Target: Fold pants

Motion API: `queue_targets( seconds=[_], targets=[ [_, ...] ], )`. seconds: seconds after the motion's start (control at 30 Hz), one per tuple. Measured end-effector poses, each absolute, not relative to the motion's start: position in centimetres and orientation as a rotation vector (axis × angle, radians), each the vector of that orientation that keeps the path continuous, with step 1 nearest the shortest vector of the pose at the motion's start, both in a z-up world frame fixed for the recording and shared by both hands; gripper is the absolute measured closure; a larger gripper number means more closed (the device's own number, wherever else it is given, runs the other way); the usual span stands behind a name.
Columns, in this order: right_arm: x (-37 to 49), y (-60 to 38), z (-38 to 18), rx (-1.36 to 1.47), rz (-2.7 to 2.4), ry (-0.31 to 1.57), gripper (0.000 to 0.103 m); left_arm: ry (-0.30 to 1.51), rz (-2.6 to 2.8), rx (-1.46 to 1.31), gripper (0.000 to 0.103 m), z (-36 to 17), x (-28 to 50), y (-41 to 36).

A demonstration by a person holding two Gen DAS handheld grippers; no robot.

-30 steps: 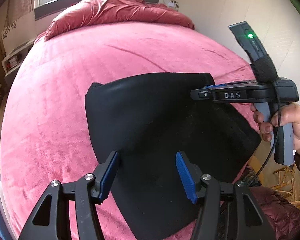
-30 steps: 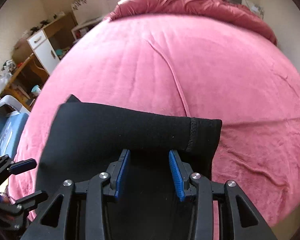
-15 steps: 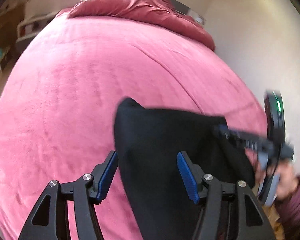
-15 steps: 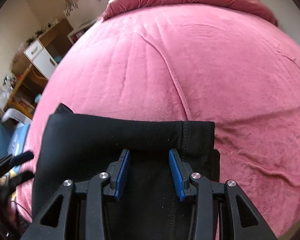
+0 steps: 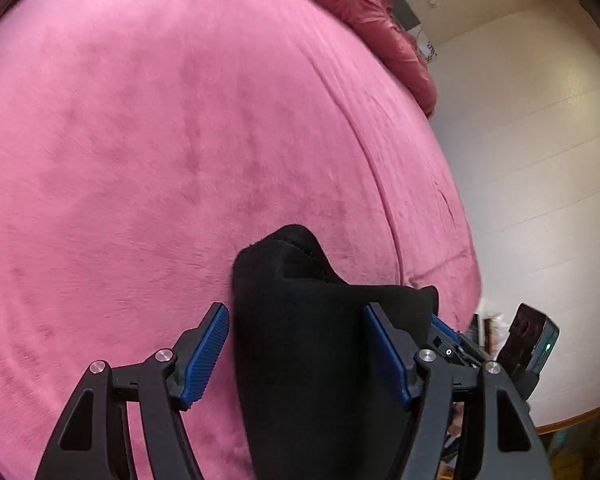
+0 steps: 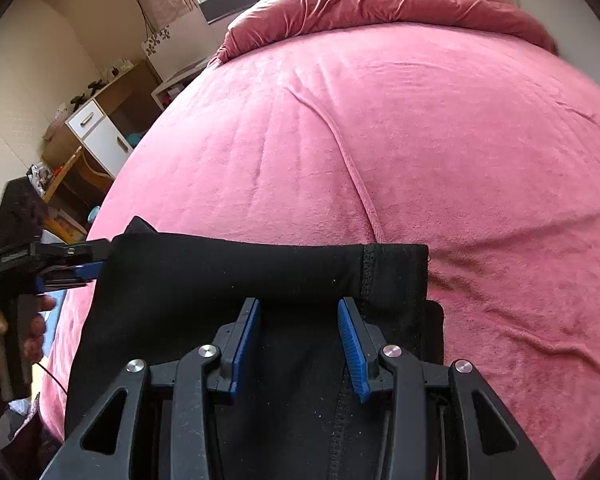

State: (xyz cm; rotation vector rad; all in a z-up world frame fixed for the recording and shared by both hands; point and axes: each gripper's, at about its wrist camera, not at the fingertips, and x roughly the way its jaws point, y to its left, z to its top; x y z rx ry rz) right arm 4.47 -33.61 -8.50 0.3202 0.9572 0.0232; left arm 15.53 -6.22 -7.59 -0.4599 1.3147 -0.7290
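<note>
Lying folded on the wide pink plush bed cover (image 6: 440,152), the black soft-knit pants (image 6: 228,276) are sitting at the near edge of the bed, their rolled fold running across the right wrist view and a stitched hem showing at its right end. In the left wrist view the same black pants (image 5: 300,340) are rising in a rumpled peak against the pink bed cover (image 5: 160,140).

The left tongs (image 5: 296,354) are opening, their blue ribbed pads standing wide on either side of the cloth; the fabric is lying between them, and the pads are not pressing on it. The right tongs (image 6: 298,346) are standing at a middling width over the pants, with the black fabric lying beneath and between the blue pads; the pads are not pinching any fold that shows.

In the right wrist view the left tongs (image 6: 88,262) are reaching in from the left edge toward the near-left corner of the pants, carried by the person's hand (image 6: 28,328) wrapped around a grey handle. A crumpled dark-red duvet (image 6: 380,0) is lying bunched at the far end of the bed, and a wooden cabinet with white drawers (image 6: 96,132) is standing beside the bed on the left.
</note>
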Motion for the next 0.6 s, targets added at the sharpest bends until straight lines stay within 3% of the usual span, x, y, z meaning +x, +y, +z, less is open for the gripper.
queue_targets(
  seconds=[0.07,0.17,0.23,0.37,0.43,0.5,0.6],
  targets=[
    [4.4,-33.8,-8.6,0.329,0.027,0.947,0.062,1.336,-0.747,-0.483,0.035,-8.4,15.8,-6.6],
    [4.0,-33.7,-8.7,0.32,0.028,0.934,0.062,1.249,-0.748,-0.432,0.064,-7.4,15.0,-6.8],
    [3.9,-33.3,-8.7,0.298,0.027,0.927,0.062,1.123,-0.769,-0.358,0.068,-4.8,12.9,-7.0],
    [3.9,-32.7,-9.1,0.271,0.033,0.924,0.062,0.987,-0.668,-0.133,0.07,-2.5,9.9,-8.9],
    [4.4,-32.6,-9.3,0.267,0.032,0.939,0.062,1.055,-0.58,-0.069,0.07,-4.2,10.6,-10.1],
    [5.0,-32.1,-9.3,0.244,0.018,0.958,0.062,1.152,-0.528,-0.141,0.063,-6.2,12.2,-10.0],
    [5.0,-31.7,-8.8,0.216,0.019,0.971,0.06,1.156,-0.534,-0.152,0.054,-5.7,12.2,-9.7]
  ],
)
